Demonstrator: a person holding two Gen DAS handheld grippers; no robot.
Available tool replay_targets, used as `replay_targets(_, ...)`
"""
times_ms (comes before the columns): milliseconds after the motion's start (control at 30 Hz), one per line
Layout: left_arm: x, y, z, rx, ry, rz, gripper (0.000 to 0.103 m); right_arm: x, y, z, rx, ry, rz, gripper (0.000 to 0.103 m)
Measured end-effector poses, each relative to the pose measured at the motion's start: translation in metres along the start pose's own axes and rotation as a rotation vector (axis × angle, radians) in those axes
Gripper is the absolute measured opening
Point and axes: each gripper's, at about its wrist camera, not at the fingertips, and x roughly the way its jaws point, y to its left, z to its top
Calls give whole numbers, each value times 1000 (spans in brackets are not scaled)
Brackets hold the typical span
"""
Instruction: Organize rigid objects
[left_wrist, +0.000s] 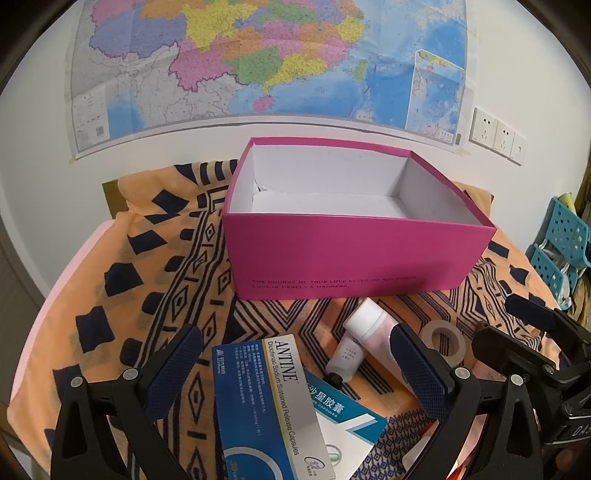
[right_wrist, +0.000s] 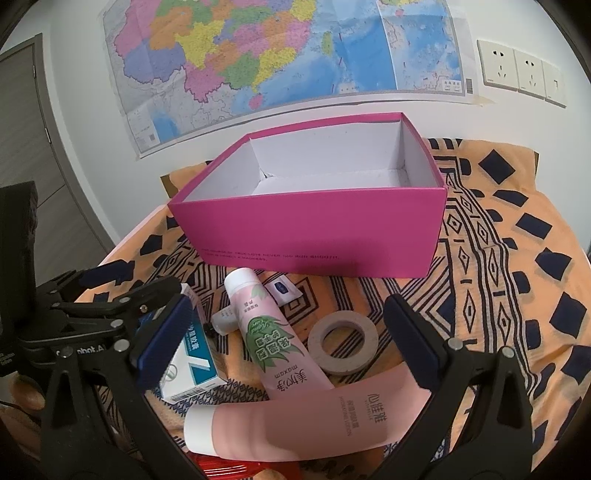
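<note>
Opening step, judged: nothing packed yet.

Left gripper (left_wrist: 295, 373) spread wide, empty, over glossy blue-and-silver cardboard medicine carton (left_wrist: 266, 398).

Right gripper (right_wrist: 288, 347) equally wide, empty, above soft pink plastic lotion tube (right_wrist: 314, 413) and flat tape ring (right_wrist: 343, 341).

Magenta cardboard box (right_wrist: 314, 229) behind, white-lined, empty.

Next: closing squarely on flat carton faces, lifting into box.

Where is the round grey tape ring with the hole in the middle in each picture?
Left wrist view: the flat grey tape ring lies on the orange patterned cloth at lower right, beyond the right finger of the left gripper.
Right wrist view: it lies at lower centre, between the fingers of the right gripper, beside the pink tube with green leaves.
Shared landmark: the open pink cardboard box stands behind it in both.
</note>
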Motion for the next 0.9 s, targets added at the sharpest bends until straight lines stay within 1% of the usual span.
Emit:
replay_targets(67, 1, 0, 0, -1, 0, -2, 103, 0, 0, 0, -6, -7, -1, 103)
replay_targets(133, 1, 0, -1, -1, 2, -2, 103, 0, 0, 1, 10, 21, 3, 103)
replay_targets(233, 1, 0, -1, -1, 3, -2, 103, 1, 0, 0, 14, 32, 7, 103)
replay_targets(300, 1, 0, -1, -1, 2, -2, 103, 2, 0, 0, 5, 25, 7, 103)
replay_targets(433, 3, 1, -2, -4, 6, -2, 103, 2, 0, -1, -32, -20, 3, 103)
replay_targets(600, 3, 2, -2, -4, 7, -2, 103, 6, 2, -1, -52, 26, -4, 103)
replay_targets(700, 4, 2, -2, -5, 8, 0, 103, 7, 1, -2, -36, 30, 17, 103)
replay_targets(833, 5, 9, -4, -10, 13, 12, 103, 12, 2, -2, -71, 47, -1, 103)
replay_targets(900, 6, 17, -6, -18, 14, 19, 103, 16, 3, -2, -80, 46, 5, 100)
